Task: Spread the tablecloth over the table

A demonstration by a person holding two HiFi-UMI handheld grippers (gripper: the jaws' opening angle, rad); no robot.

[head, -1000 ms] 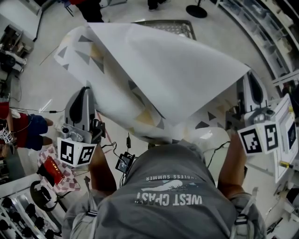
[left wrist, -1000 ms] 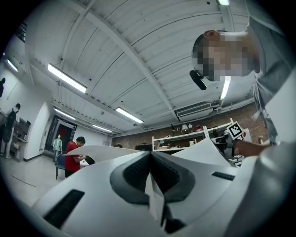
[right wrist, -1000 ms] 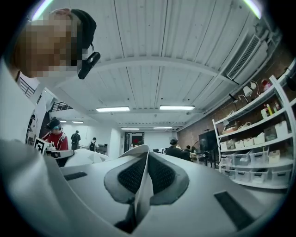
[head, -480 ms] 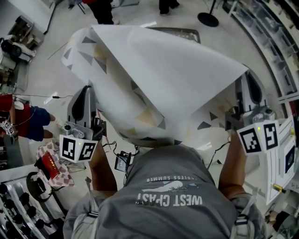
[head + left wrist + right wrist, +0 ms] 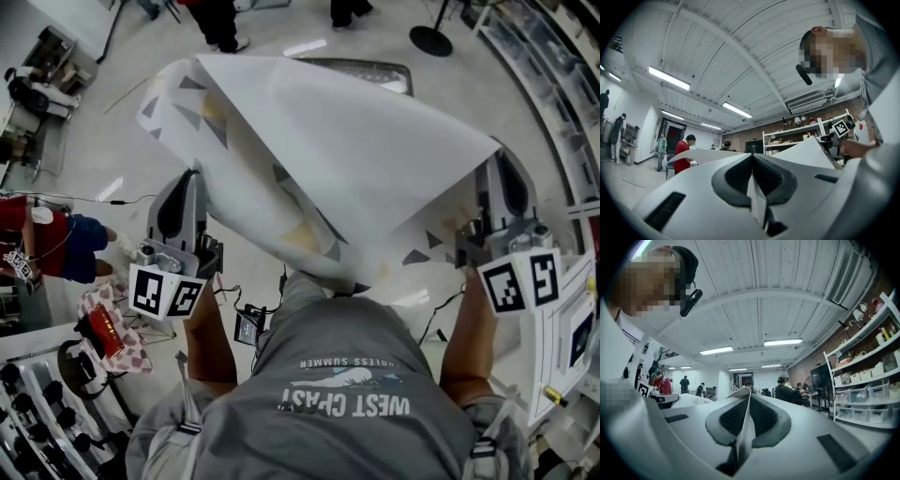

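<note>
The tablecloth [image 5: 347, 159], white with grey and yellow triangles, hangs in the air in front of me as a big billowing sheet. My left gripper [image 5: 191, 184] holds its left edge, and in the left gripper view the jaws are shut on a thin fold of the tablecloth [image 5: 753, 190]. My right gripper [image 5: 489, 173] holds the right edge; in the right gripper view a strip of the tablecloth [image 5: 745, 420] is pinched between the shut pads. Both gripper views point up at the ceiling. The cloth hides both gripper tips in the head view.
A grey metal surface [image 5: 370, 71] shows just beyond the cloth's far edge. A person in red [image 5: 42, 246] stands at the left. A black device with cables [image 5: 248, 325] lies on the floor by my feet. Shelving [image 5: 562, 103] runs along the right.
The cloth stays aloft in both grippers. The left gripper has drifted slightly inward and up in the picture, and my knee now shows under the cloth's near edge.
</note>
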